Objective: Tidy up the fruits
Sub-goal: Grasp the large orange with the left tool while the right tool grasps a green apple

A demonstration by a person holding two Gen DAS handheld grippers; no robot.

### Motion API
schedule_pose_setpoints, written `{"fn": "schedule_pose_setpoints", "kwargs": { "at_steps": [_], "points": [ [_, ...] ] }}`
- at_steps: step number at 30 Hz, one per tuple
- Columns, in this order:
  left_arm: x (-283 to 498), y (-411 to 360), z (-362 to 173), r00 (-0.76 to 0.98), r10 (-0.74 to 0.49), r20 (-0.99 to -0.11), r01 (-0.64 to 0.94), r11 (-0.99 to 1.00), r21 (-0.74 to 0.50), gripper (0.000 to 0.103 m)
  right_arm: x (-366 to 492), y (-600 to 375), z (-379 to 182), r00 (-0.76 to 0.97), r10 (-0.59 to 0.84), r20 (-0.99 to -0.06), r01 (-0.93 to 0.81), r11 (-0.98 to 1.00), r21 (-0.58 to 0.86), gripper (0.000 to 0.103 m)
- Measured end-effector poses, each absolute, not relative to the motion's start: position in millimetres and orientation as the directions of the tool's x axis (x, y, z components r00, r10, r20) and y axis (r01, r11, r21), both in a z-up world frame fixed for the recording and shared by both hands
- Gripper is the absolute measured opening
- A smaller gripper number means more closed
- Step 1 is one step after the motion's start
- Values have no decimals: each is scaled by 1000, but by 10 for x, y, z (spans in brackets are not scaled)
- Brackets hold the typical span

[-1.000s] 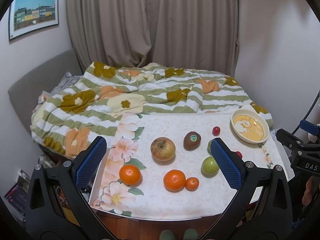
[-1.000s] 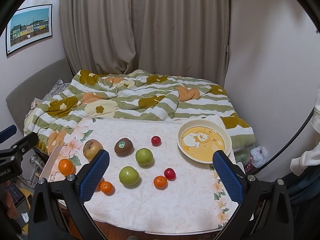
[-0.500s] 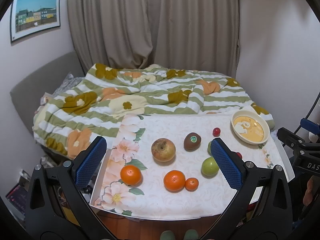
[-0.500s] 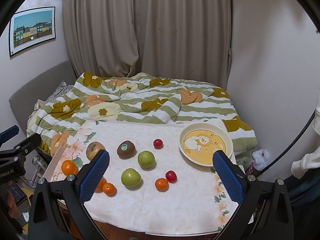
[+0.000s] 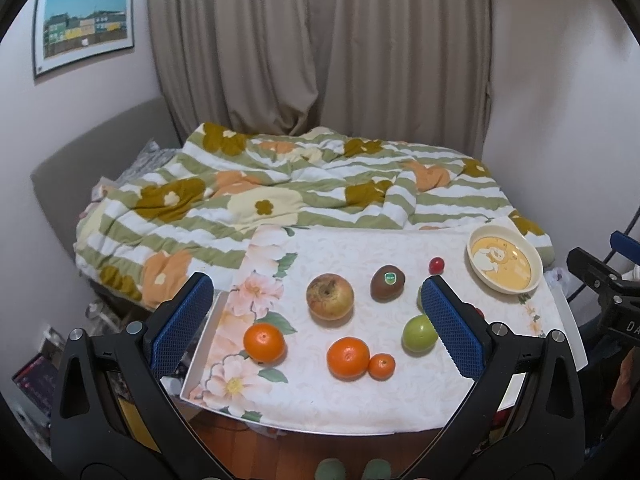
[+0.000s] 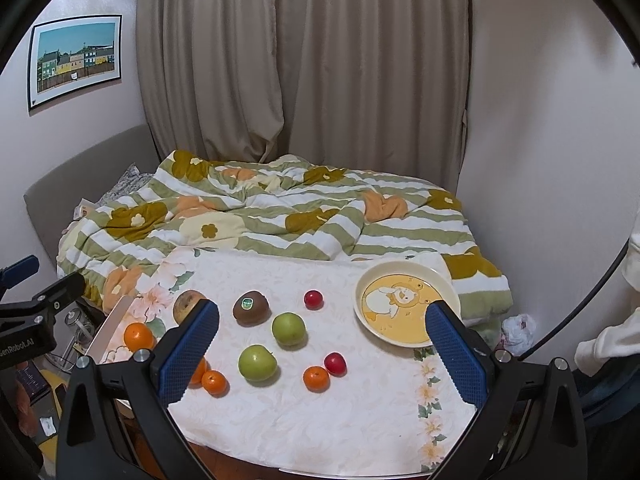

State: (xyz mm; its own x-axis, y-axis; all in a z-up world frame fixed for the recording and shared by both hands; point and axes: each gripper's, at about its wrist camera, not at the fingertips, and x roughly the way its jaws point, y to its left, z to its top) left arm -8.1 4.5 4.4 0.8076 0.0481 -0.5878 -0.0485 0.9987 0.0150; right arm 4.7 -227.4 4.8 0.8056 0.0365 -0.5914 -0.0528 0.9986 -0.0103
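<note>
- Holding my left gripper [image 5: 316, 312] above the near edge of the table [image 5: 360, 412], I have its blue-padded fingers [image 5: 182, 322] spread wide with nothing between them.
- My right gripper [image 6: 322, 344] hangs likewise over the near side, jaws fully apart and gripping nothing.
- All the fruit lies loose on the white floral tablecloth [image 6: 320, 420].
- A russet apple [image 5: 330, 296] sits toward the left, with a brown kiwi [image 5: 387, 282] bearing a green sticker just to its right.
- Nearer to me on the left I see an orange [image 5: 264, 342] on the flower print, then a second orange [image 5: 347, 358] touching a small mandarin [image 5: 381, 366].
- From the right wrist view, two green apples stand in the middle: one [image 6: 288, 329] just beside the kiwi, the other [image 6: 257, 362] closer to me.
- A small red fruit [image 6: 313, 299] lies farther back, apart from the rest.
- Another red fruit [image 6: 335, 363] touches a second small mandarin [image 6: 316, 378] near the front.
- A cream plate [image 6: 404, 272] with a yellow cartoon print sits at the far right corner of the table, holding no fruit.
- Behind the table lies a striped, flowered duvet [image 6: 280, 216] in front of beige curtains [image 6: 304, 60].
- A framed picture [image 6: 74, 60] hangs on the left wall.
</note>
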Motion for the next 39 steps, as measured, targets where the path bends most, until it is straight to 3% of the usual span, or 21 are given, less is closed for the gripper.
{"fn": "schedule_pose_setpoints", "kwargs": {
  "at_steps": [12,21,37,39],
  "points": [
    [99,374,-361,729,130,-672,-97,991,87,103,249,-2250,-387,740,62,-669,-72,997,14,103],
    [601,723,-1020,619,64,-782,43,992,115,103,459,-1978,-883,674,18,-738,-8,1000,18,103],
    [1108,922,-1901,477,-39,-878,251,963,94,103,680,-1692,-1702,512,-13,-859,160,984,81,103],
    [1155,924,-1985,456,-47,-889,269,959,87,96,734,-1660,-1776,503,-9,-864,172,981,90,103]
  ]
}}
